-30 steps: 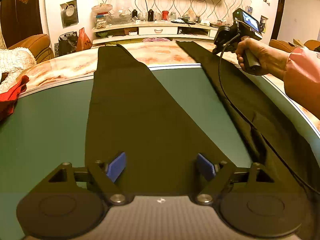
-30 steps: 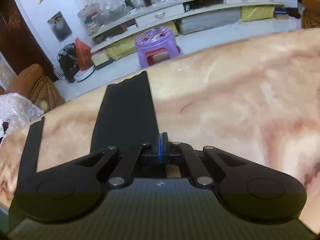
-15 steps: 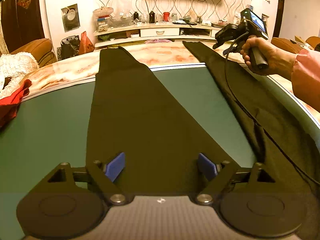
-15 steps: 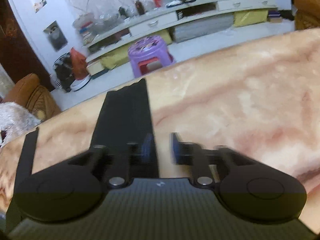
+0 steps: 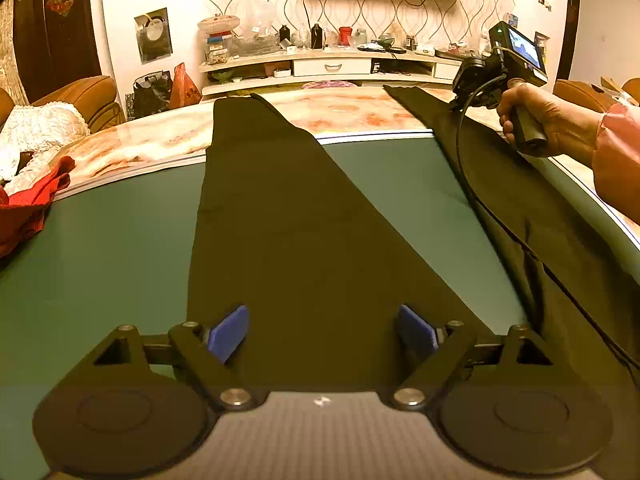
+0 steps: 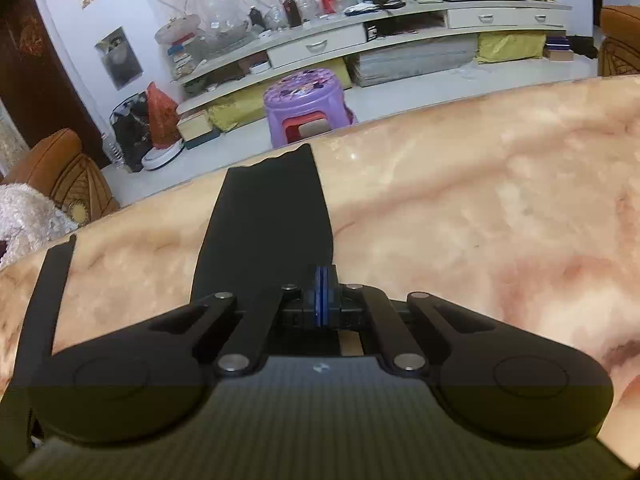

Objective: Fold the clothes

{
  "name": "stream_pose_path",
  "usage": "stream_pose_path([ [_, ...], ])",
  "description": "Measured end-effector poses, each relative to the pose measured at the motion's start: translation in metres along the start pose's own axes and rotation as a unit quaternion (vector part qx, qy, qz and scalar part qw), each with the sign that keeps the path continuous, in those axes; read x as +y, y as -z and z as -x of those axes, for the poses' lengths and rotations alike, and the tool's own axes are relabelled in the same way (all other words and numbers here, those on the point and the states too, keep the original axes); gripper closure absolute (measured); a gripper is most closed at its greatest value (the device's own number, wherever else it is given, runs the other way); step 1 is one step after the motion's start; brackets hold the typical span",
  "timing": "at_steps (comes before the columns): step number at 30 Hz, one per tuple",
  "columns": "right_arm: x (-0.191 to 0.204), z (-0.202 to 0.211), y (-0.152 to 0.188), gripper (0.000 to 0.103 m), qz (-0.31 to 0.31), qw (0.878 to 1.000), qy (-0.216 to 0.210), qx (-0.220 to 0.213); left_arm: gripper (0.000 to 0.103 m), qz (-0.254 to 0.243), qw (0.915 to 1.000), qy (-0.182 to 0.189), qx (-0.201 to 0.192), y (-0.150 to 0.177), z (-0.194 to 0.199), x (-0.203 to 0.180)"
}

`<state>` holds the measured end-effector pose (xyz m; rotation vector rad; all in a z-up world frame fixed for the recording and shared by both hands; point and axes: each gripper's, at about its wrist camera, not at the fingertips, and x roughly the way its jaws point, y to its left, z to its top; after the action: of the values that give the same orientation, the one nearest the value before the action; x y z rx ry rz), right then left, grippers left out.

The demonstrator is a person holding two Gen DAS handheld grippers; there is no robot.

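Black trousers [image 5: 288, 216]: spread flat, both legs splayed apart across green mat [image 5: 112, 248] onto marble table [image 6: 480, 208]; no fold visible. Left gripper [image 5: 322, 334]: jaws spread, over one leg. Right gripper [image 6: 321, 296]: pads pressed together at the other leg's edge; whether they pinch cloth, cannot tell. Folding remains.

The left wrist camera sits low behind its own gripper [image 5: 322, 334], close above the green mat [image 5: 100, 248], and faces along the black trousers [image 5: 288, 220] toward the far shelf unit [image 5: 332, 68]; the right gripper [image 5: 472, 80] shows at its upper right. The right wrist camera rides behind that gripper [image 6: 321, 300], close over the marble tabletop [image 6: 480, 208] at the trouser leg end, facing the same shelf unit [image 6: 320, 46]. Both views share the trousers [image 6: 264, 216], the tabletop [image 5: 352, 110] and the shelf unit.
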<state>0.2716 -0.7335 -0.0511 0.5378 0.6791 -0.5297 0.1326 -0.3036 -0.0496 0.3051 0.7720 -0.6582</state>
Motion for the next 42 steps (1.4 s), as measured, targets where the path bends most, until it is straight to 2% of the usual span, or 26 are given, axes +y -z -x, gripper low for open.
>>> stream_pose_path([
  [4, -0.009, 0.004, -0.004, 0.1, 0.001, 1.0, 0.013, -0.011, 0.014, 0.002, 1.0, -0.002, -0.002, 0.0, -0.001, 0.001],
  [7, -0.015, 0.009, -0.006, 0.095, -0.01, 1.0, -0.014, -0.009, 0.013, 0.003, 1.0, -0.004, -0.003, 0.001, -0.001, 0.001],
  [10, -0.027, 0.034, -0.005, 0.081, -0.033, 0.996, -0.073, -0.024, 0.014, 0.009, 0.9999, -0.011, -0.001, 0.002, 0.002, 0.0],
  [11, -0.032, 0.046, -0.004, 0.069, -0.044, 0.994, -0.092, -0.029, 0.015, 0.011, 0.9999, -0.013, 0.0, 0.003, 0.005, -0.001],
  [12, -0.037, 0.059, -0.004, 0.065, -0.055, 0.993, -0.105, -0.03, 0.015, 0.009, 0.9999, -0.009, 0.001, 0.007, 0.012, -0.005],
  [15, -0.058, 0.11, -0.007, 0.063, -0.069, 0.982, -0.171, -0.04, 0.015, 0.003, 1.0, 0.004, 0.005, 0.018, 0.033, -0.014],
  [18, -0.073, 0.164, -0.002, 0.056, -0.053, 0.977, -0.206, -0.027, 0.015, -0.003, 0.9998, 0.016, 0.009, 0.029, 0.054, -0.024],
  [22, -0.073, 0.224, 0.039, 0.054, 0.018, 0.977, -0.207, 0.034, 0.015, 0.004, 0.9996, 0.024, 0.013, 0.045, 0.083, -0.033],
  [24, -0.077, 0.249, 0.084, 0.054, 0.043, 0.977, -0.198, 0.064, 0.015, 0.01, 0.9994, 0.031, 0.012, 0.056, 0.103, -0.038],
  [27, -0.09, 0.274, 0.148, 0.054, 0.045, 0.98, -0.174, 0.087, 0.02, -0.003, 0.9977, 0.066, 0.017, 0.073, 0.133, -0.055],
  [30, -0.101, 0.281, 0.192, 0.054, 0.027, 0.979, -0.163, 0.12, 0.024, -0.056, 0.9878, 0.138, 0.047, 0.09, 0.153, -0.081],
  [33, -0.105, 0.287, 0.21, 0.054, -0.011, 0.98, -0.156, 0.124, 0.026, -0.088, 0.9734, 0.194, 0.085, 0.106, 0.165, -0.101],
  [38, -0.103, 0.284, 0.214, 0.054, -0.039, 0.981, -0.138, 0.13, 0.029, -0.112, 0.9574, 0.236, 0.123, 0.118, 0.163, -0.112],
  [41, -0.102, 0.282, 0.22, 0.054, -0.048, 0.983, -0.135, 0.118, 0.029, -0.121, 0.9553, 0.24, 0.122, 0.12, 0.162, -0.109],
  [42, -0.102, 0.281, 0.224, 0.059, -0.051, 0.983, -0.133, 0.116, 0.029, -0.115, 0.9544, 0.245, 0.127, 0.12, 0.163, -0.106],
])
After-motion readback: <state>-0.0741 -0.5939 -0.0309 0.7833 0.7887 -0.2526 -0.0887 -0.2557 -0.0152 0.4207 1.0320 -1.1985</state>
